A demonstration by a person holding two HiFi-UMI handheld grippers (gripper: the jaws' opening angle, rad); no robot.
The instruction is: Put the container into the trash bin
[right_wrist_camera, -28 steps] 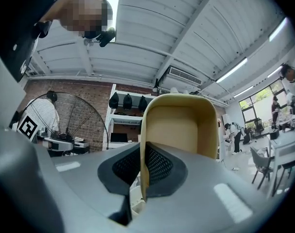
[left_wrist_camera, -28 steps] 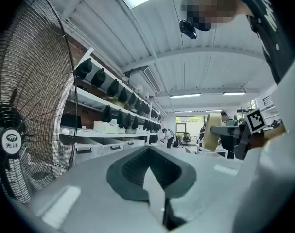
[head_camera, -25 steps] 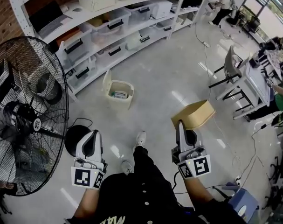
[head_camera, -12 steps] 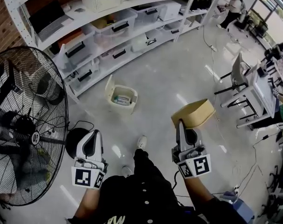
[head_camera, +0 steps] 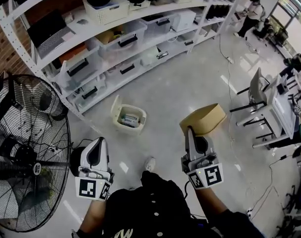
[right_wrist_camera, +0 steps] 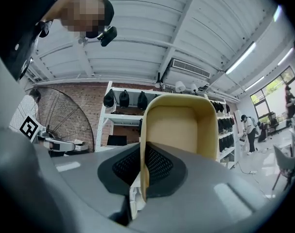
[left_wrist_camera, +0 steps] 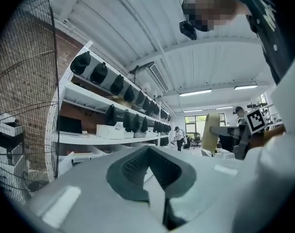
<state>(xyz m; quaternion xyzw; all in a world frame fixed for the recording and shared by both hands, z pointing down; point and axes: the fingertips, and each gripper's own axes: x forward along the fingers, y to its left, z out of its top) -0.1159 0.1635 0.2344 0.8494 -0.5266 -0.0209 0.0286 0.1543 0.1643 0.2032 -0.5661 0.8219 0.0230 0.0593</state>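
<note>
A tan open container (head_camera: 203, 118) hangs over the floor, gripped by one wall in my right gripper (head_camera: 190, 133), which is shut on it. In the right gripper view the container (right_wrist_camera: 186, 123) stands up from the jaws of that gripper (right_wrist_camera: 143, 165), its hollow side facing the camera. The cream trash bin (head_camera: 116, 108) sits on the floor ahead and to the left, lid swung up, with some items inside. My left gripper (head_camera: 97, 144) is held level beside it, shut and holding nothing; in its own view the left gripper (left_wrist_camera: 149, 168) points toward the shelves.
A big black floor fan (head_camera: 21, 167) stands close on the left, its round base (head_camera: 77, 155) by my left gripper. White shelves with storage boxes (head_camera: 115, 38) run along the back. Desks and chairs (head_camera: 269, 100) stand at the right. My shoe (head_camera: 150, 163) shows below.
The view has advanced toward the shelves: the bin and shelves sit lower and nearer, and the fan has slid down and left. Both grippers hold the same pose, container still gripped.
</note>
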